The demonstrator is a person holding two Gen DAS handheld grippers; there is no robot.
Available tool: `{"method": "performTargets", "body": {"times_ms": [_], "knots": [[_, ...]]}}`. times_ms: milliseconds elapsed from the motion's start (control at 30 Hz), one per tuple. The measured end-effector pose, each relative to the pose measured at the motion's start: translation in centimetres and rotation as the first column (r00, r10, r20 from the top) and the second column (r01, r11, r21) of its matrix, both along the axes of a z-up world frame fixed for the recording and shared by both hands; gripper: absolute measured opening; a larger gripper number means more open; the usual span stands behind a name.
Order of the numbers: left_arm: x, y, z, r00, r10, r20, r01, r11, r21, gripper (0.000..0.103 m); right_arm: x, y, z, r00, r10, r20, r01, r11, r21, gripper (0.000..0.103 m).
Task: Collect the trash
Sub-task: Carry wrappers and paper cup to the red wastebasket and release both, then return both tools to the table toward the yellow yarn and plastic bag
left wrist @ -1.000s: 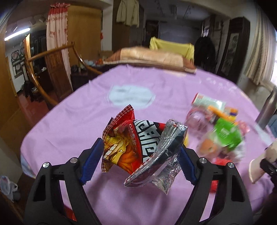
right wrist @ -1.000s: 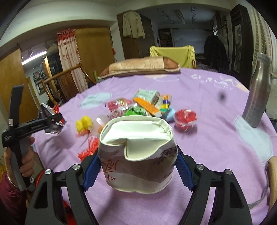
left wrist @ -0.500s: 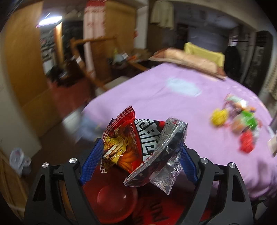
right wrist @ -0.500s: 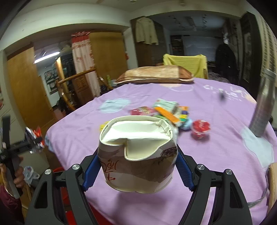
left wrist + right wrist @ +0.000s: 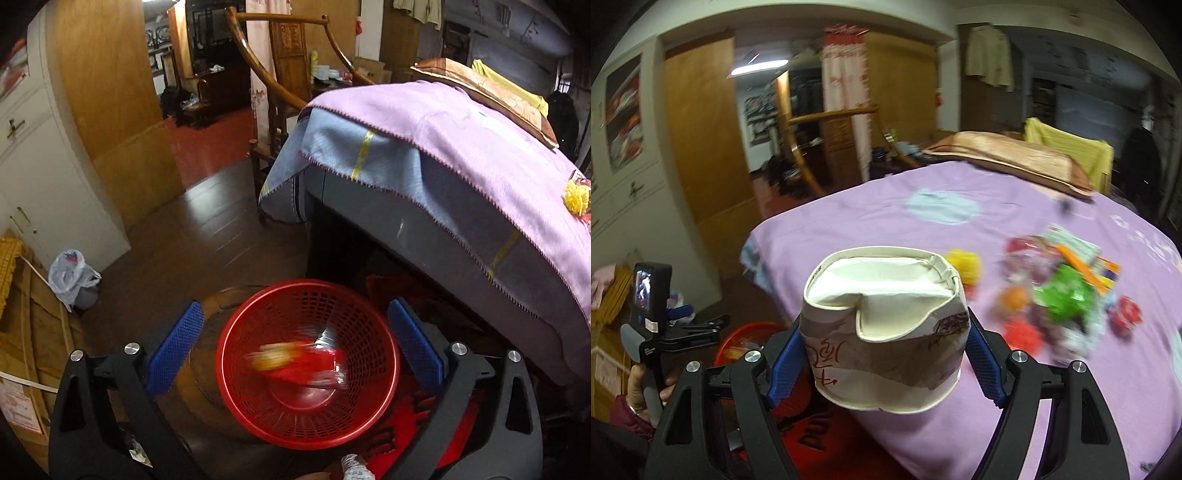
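In the left wrist view a red mesh basket (image 5: 369,398) stands on the dark floor beside the table. My left gripper (image 5: 295,345) hovers over it, its jaws opening wide with nothing between the pads. The red snack wrapper (image 5: 299,363) lies blurred inside the basket, free of the pads. In the right wrist view my right gripper (image 5: 877,363) is shut on a crushed white paper cup (image 5: 886,332) with brown print, held near the table's front left corner. The left gripper (image 5: 692,328) and the basket's rim (image 5: 746,332) show at lower left there.
The table wears a purple cloth (image 5: 871,225) with more trash (image 5: 1063,288) piled at the right: yellow, green, orange and red wrappers. A wooden chair (image 5: 291,77), a white cabinet (image 5: 44,177) and a plastic bag (image 5: 70,277) stand on the floor to the left.
The left gripper swung off the table's edge and down over the red basket, opened, and the snack wrapper dropped in. The right gripper carried the cup leftward toward the table's corner.
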State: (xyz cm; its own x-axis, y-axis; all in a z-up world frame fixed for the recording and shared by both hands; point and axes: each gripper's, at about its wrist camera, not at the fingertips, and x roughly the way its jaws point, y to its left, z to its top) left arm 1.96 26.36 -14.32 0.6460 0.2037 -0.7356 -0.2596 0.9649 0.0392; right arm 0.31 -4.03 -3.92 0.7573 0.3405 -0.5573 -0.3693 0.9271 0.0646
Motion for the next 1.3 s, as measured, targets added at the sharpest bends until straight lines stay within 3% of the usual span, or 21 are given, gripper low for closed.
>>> {"method": "performTargets", "body": {"times_ms": [200,367,467,533,633,967,1300], "knots": [[-1.2,4.6,-0.5,0.997,0.075,0.019,-0.074,0.996,-0.057,0.096,0.1,6.9,-0.9,0.988,0.142,-0.058,-0.144,0.989,-0.034,0.077],[-2.5,8.3,-0.5,0.977,0.212,0.022,-0.211,0.977,-0.024,0.096,0.1,13.7,-2.3,0.95,0.285,-0.131,-0.293,0.955,-0.045,0.078],[-3.1,10.3,-0.3,0.961,0.276,0.021,-0.275,0.961,-0.021,0.096,-0.3,17.8,-2.6,0.909,0.385,-0.162,-0.395,0.918,-0.036,0.081],[-3.8,11.5,0.0,0.955,0.297,0.025,-0.295,0.954,-0.045,0.096,-0.3,19.4,-2.8,0.894,0.415,-0.17,-0.426,0.904,-0.038,0.091],[-4.4,12.3,0.4,0.951,0.308,0.039,-0.305,0.95,-0.068,0.096,-0.4,20.5,-2.7,0.896,0.414,-0.159,-0.426,0.903,-0.049,0.091],[-4.1,10.8,1.5,0.964,0.258,0.066,-0.255,0.966,-0.048,0.096,1.7,14.3,-2.7,0.945,0.303,-0.128,-0.309,0.951,-0.031,0.091],[-3.7,2.6,5.2,0.988,0.102,0.118,-0.104,0.995,0.008,0.096,0.6,4.1,0.3,0.99,0.144,-0.007,-0.144,0.988,0.049,0.096]]}}
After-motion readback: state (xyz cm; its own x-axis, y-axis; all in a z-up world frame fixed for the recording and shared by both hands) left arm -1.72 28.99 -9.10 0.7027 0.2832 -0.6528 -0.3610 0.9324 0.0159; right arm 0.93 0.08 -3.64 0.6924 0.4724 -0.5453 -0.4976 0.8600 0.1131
